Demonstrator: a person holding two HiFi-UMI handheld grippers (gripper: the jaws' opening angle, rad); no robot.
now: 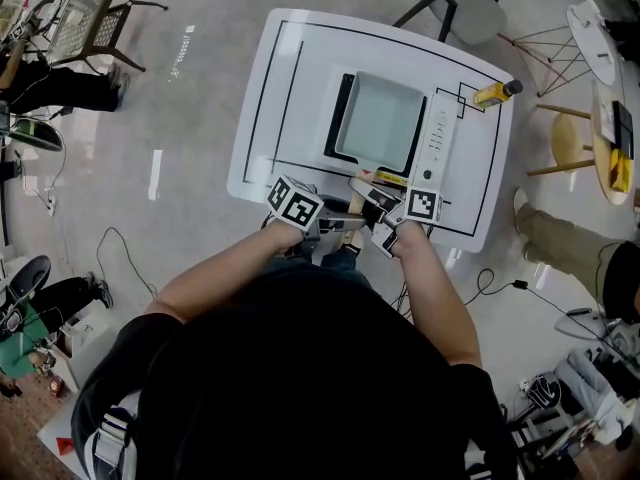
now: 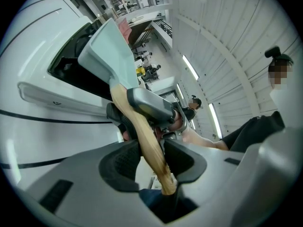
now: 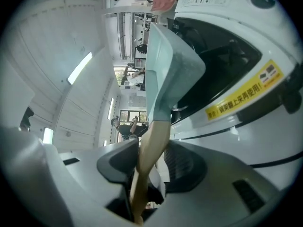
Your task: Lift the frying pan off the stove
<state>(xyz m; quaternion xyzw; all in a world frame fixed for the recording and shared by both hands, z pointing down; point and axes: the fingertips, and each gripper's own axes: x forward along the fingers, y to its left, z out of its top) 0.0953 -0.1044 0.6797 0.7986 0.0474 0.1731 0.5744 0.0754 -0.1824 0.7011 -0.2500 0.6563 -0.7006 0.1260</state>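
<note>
Handle (image 2: 142, 131) of frying pan (image 1: 378, 118) clamped by left claw (image 2: 151, 150), right claw (image 3: 151, 157).

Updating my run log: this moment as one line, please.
left gripper: jaws on handle | right gripper: jaws on handle | pan: on stove | lift: not begun

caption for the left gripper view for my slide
Left claw closed on the tan wooden handle of a pale green square frying pan resting on a black-and-white stove.
</note>
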